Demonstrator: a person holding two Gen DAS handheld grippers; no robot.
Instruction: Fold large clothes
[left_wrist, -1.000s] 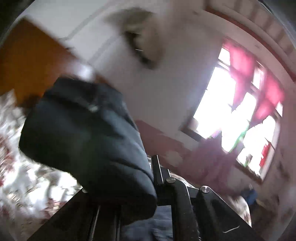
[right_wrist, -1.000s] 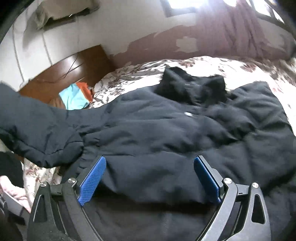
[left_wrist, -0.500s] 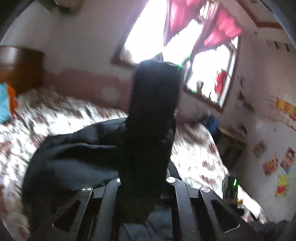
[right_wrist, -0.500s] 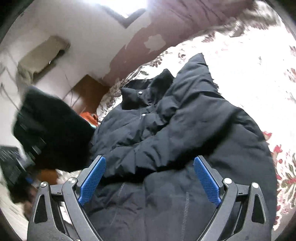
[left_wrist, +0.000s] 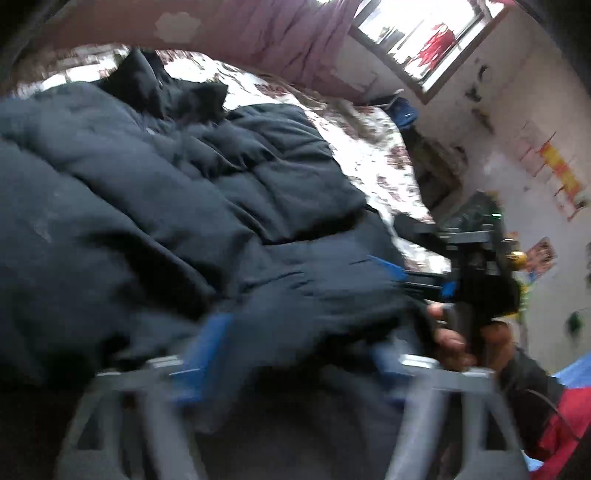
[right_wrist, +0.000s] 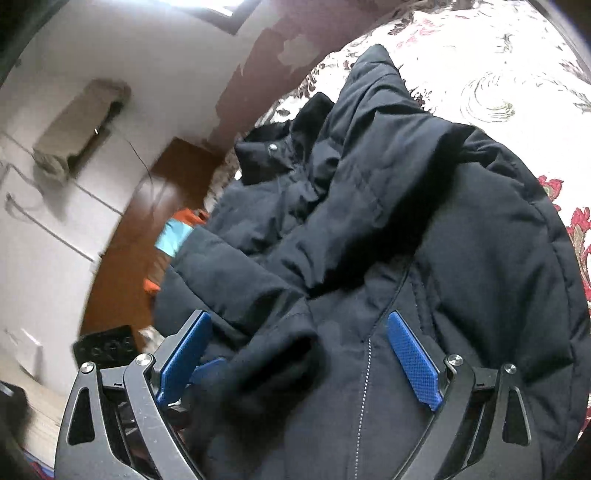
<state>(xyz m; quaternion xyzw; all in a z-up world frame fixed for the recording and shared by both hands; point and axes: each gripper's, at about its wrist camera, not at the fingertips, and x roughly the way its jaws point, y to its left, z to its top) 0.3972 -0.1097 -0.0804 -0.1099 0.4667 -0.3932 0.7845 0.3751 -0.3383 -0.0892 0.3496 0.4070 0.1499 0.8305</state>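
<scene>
Garment: a dark padded jacket (right_wrist: 424, 229) lies spread on the bed (right_wrist: 509, 66), on the flowered cover, collar toward the wall.
Done so far: both sleeves seem folded inward. One sleeve (right_wrist: 369, 192) lies across the chest, the other sleeve (right_wrist: 236, 280) lies over the near side, its cuff at the left gripper.
Left gripper (left_wrist: 295, 354): fingers have just been opening and stand wide; the picture is blurred, the cuff looks released, nothing pressed between them.
Right gripper (right_wrist: 299, 354): fingers wide, low over the front zipper, holding nothing.
Left to do: I judge the body is not yet folded; hem to collar remains, then some smoothing.
Progress: about the middle of the task.
</scene>
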